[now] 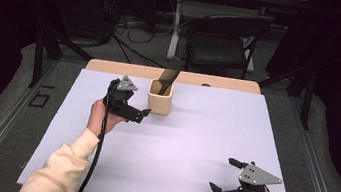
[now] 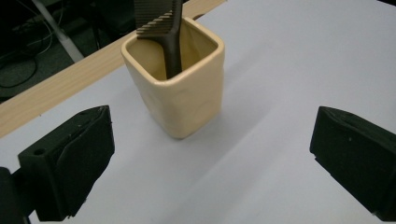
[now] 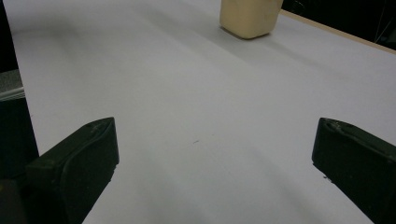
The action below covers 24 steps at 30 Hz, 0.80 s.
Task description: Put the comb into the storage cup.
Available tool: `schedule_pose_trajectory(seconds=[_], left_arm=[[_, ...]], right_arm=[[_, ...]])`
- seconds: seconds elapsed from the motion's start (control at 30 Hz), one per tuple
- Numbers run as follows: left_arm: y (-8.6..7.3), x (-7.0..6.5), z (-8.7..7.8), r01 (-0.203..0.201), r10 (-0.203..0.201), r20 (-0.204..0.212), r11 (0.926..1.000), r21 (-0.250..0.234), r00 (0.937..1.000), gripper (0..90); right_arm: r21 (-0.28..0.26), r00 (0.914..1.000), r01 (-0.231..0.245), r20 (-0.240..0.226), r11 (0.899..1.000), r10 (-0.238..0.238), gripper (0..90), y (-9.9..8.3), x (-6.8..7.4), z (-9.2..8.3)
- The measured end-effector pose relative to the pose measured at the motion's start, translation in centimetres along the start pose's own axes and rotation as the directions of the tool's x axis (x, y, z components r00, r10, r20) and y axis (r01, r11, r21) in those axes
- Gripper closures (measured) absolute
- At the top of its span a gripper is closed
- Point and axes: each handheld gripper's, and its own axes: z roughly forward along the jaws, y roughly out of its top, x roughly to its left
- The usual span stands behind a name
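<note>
I see the white table [image 1: 192,144] taking up the middle of the high view, with a bare wooden strip along its far edge. Behind it, at the top centre of the frame, stands a black chair [image 1: 221,45]. On the table, just left of centre and towards the top, sits the cream square cup [image 1: 160,97], upright, with a dark comb [image 1: 168,74] standing in it and leaning out over the rim. My left gripper [image 1: 141,113] is just beside the cup on its left; its jaws are spread wide with nothing between them, the cup ahead of them. My right gripper [image 1: 223,175] rests at the lower right, well apart from the cup, jaws likewise spread over bare table.
</note>
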Motion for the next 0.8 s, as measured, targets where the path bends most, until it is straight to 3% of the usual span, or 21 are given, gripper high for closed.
schedule_pose_trajectory(seconds=[0.53, 0.8], left_arm=[[-5.4, -1.2, -1.8, 0.052, -0.054, -0.047, 0.9975, -0.047, 0.9974, 0.0], [-7.4, -2.0, -2.1, 0.049, -0.05, -0.05, 0.9986, -0.019, 0.9975, 0.0]], right_arm=[[0.0, 1.0, 0.0, 0.003, 1.0, 0.0, 0.1, 0.0, 0.0, 0.0], [0.0, 1.0, 0.002, 0.002, 1.0, -0.002, 0.1, 0.0, 0.0, -0.1]])
